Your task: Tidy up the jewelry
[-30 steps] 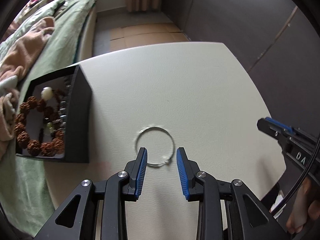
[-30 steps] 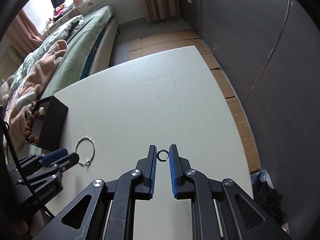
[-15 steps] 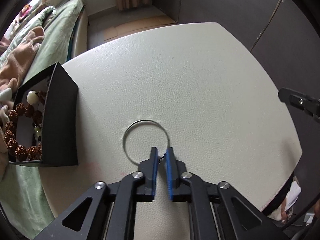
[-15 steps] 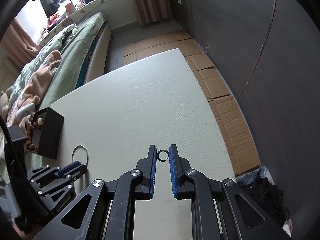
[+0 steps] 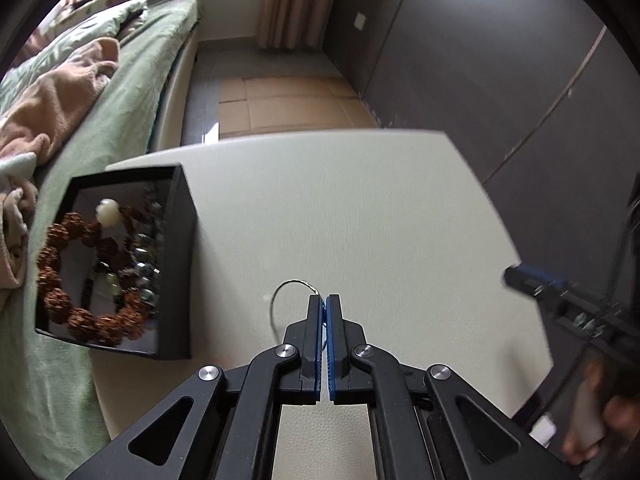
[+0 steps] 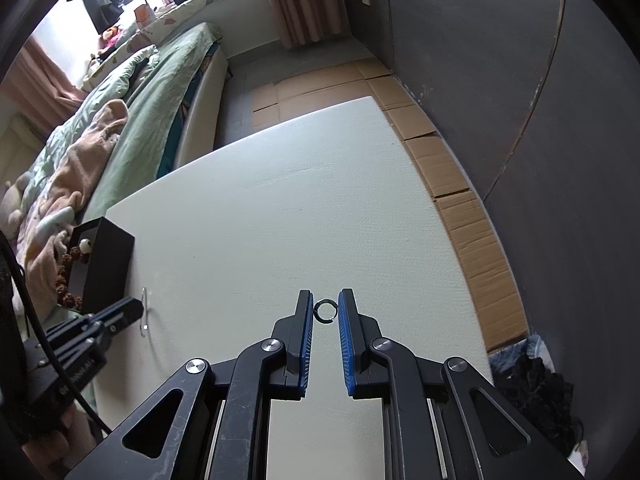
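Bangle (image 5: pixel 285 292), a thin wire hoop, is pinched at its rim by the left gripper (image 5: pixel 324 300), whose blue pads are closed on it; in the right wrist view it is seen edge-on at the gripper's tip, tilted up from the white table (image 5: pixel 380 208). Ring (image 6: pixel 326 310), small and dark, is clamped between the pads of the right gripper (image 6: pixel 325 309) above the table. Box (image 5: pixel 176 264), black and open, is seen at the table's left edge, just left of the bangle, with bead bracelets (image 5: pixel 76 276) inside.
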A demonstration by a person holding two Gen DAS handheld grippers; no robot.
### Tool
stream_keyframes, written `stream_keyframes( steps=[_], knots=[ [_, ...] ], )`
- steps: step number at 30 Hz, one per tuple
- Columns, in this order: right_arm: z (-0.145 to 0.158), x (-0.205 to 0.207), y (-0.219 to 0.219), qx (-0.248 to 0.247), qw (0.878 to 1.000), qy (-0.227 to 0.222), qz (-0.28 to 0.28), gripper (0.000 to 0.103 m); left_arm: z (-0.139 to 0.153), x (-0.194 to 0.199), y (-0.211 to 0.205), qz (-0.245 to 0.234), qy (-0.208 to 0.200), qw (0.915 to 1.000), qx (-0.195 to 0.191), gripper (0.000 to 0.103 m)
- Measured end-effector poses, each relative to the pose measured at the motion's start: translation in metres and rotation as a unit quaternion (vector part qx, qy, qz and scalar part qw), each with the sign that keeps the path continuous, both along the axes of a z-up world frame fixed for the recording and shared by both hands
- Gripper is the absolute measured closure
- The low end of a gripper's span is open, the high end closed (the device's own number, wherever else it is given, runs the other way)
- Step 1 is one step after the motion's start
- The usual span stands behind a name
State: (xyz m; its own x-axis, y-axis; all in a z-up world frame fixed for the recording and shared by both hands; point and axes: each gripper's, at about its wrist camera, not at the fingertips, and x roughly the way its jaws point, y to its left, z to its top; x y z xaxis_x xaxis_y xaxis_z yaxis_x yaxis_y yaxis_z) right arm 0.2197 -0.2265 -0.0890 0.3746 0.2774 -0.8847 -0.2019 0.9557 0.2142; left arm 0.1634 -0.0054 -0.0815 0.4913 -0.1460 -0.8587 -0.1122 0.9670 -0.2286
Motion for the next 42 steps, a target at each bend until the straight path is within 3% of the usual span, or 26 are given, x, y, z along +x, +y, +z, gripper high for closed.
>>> stream_keyframes(
  steps=[9,19,20,22,23,24,25,30,31,33,34,42],
  knots=[
    [0.010,-0.003,0.027,0.065,0.997,-0.011,0.028,0.089,0.043,-0.010,0.037,0.034,-0.059,0.9973,-0.028,0.103],
    [0.007,0.002,0.042,0.068,0.997,-0.008,0.024,0.089,0.005,0.012,0.017,0.021,0.024,0.9974,-0.065,0.102],
    [0.006,0.003,0.040,0.066,0.998,-0.008,0.020,0.089,0.001,0.015,0.014,0.023,0.031,0.9971,-0.066,0.099],
    [0.006,0.004,0.035,0.064,0.998,-0.007,0.014,0.089,-0.005,0.019,0.008,0.026,0.039,0.9967,-0.066,0.081],
    [0.007,0.004,0.032,0.064,0.998,-0.007,0.011,0.089,-0.007,0.022,0.006,0.028,0.040,0.9965,-0.069,0.062],
    [0.007,0.005,0.028,0.066,0.998,-0.007,0.008,0.089,-0.009,0.024,0.003,0.032,0.038,0.9963,-0.070,0.049],
    [0.008,0.006,0.027,0.066,0.998,-0.008,0.006,0.089,-0.010,0.026,0.001,0.037,0.035,0.9964,-0.068,0.048],
    [0.012,0.008,0.013,0.073,0.997,-0.009,-0.001,0.089,-0.016,0.035,-0.010,0.052,0.030,0.9972,-0.045,0.050],
    [0.013,0.010,0.010,0.076,0.997,-0.009,-0.003,0.089,-0.018,0.037,-0.012,0.050,0.033,0.9973,-0.041,0.053],
    [0.016,0.012,0.002,0.084,0.996,-0.010,-0.011,0.089,-0.028,0.042,-0.016,0.052,0.055,0.9965,-0.035,0.070],
    [0.017,0.014,-0.003,0.089,0.996,-0.011,-0.017,0.089,-0.031,0.043,-0.017,0.056,0.061,0.9960,-0.035,0.072],
    [0.022,0.021,-0.028,0.103,0.994,-0.010,-0.044,0.089,-0.035,0.055,-0.028,0.086,0.077,0.9932,0.009,0.074]
  ],
)
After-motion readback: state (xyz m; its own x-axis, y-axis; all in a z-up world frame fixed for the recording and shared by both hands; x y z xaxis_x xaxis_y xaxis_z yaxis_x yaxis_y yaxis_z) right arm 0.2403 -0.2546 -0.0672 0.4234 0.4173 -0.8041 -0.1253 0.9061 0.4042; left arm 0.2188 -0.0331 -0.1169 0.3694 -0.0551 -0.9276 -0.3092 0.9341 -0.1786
